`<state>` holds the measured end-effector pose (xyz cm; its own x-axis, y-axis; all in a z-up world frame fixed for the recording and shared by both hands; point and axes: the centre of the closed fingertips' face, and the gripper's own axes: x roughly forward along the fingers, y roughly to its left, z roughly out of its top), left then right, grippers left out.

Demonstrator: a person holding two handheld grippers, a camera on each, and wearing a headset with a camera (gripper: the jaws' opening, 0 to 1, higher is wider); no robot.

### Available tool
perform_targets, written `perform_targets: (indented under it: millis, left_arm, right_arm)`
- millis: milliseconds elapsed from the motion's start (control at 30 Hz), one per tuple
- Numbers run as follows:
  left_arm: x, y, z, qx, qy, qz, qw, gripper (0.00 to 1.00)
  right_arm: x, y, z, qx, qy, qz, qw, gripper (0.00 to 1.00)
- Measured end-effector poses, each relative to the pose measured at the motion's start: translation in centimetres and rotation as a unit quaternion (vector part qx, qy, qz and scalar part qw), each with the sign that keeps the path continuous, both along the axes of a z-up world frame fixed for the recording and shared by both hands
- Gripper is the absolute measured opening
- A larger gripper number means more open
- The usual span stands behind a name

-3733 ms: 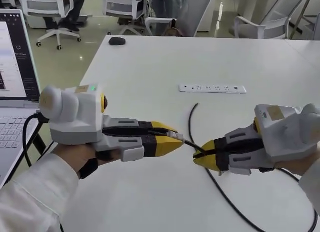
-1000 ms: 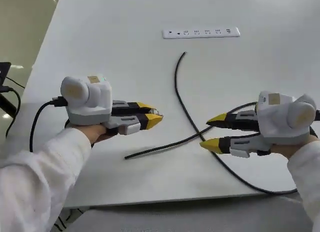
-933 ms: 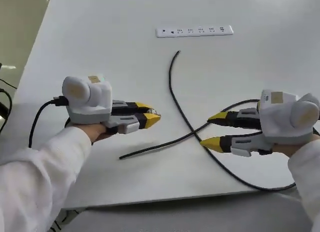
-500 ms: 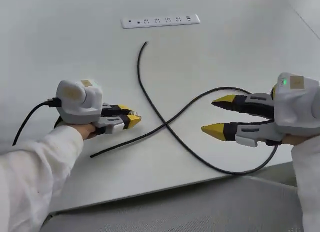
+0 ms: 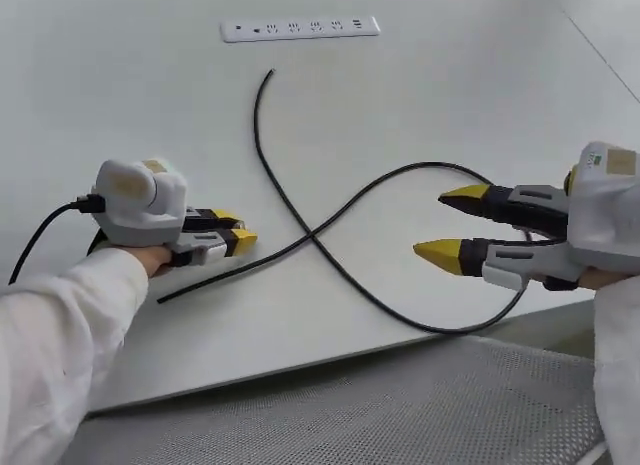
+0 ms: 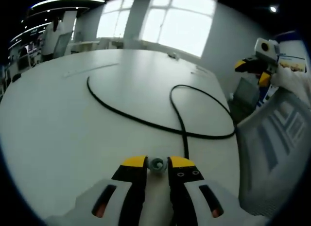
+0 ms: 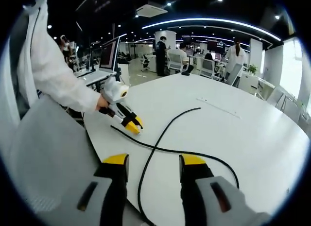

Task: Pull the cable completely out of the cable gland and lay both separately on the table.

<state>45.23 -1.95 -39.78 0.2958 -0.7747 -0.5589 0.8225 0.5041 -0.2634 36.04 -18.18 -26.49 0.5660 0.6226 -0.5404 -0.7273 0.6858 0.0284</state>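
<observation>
The black cable (image 5: 312,233) lies loose on the white table (image 5: 450,105), looped so that it crosses itself; one end points at the power strip, the other lies near my left gripper. My left gripper (image 5: 243,241) sits low over the table at the left, shut on a small grey cable gland (image 6: 156,164) that shows between its yellow jaws (image 6: 156,162). At the right, over the table's front edge beside the cable's loop, my right gripper (image 5: 452,225) is open and holds nothing. Its own view (image 7: 154,162) looks along the cable (image 7: 165,150) towards the left gripper (image 7: 133,125).
A white power strip (image 5: 300,28) lies at the far side of the table. The table's front edge (image 5: 300,360) runs just below both grippers, with grey floor beyond. A black lead trails from the left gripper's back. Desks and people stand far behind in the right gripper view.
The cable, held between both grippers 3.7 s ago, now lies free on the table. The right gripper has opened and drawn back to the right. The left gripper has sunk lower with the gland.
</observation>
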Motion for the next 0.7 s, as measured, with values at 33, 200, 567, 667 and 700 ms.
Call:
perform_targets:
  millis: [33,200,567,667,700]
  left_arm:
    - [0.0,0.0,0.0,0.001,0.0,0.0,1.0,0.19]
    - [0.0,1.0,0.8,0.006,-0.007,0.013,0.9999,0.22]
    - [-1.9,6.3,9.4,-0.044,-0.022,0.09,0.9948,0.36]
    - [-3.0,8.1,11.4,-0.044,-0.022,0.108,0.9929,0.44]
    - [-3.3,8.9,11.9,-0.042,-0.017,0.119,0.9919,0.49]
  right_arm:
    - [0.0,0.0,0.0,-0.002,0.0,0.0,1.0,0.43]
    - [-0.3,0.2,0.5,0.007,0.004,-0.002,1.0,0.43]
    - [0.3,-3.5,0.5,0.044,0.036,-0.101,0.9932,0.58]
    - [0.4,-4.6,0.9,0.07,0.046,-0.124,0.9888,0.61]
    - [0.3,-5.1,0.8,0.072,0.053,-0.131,0.9874,0.63]
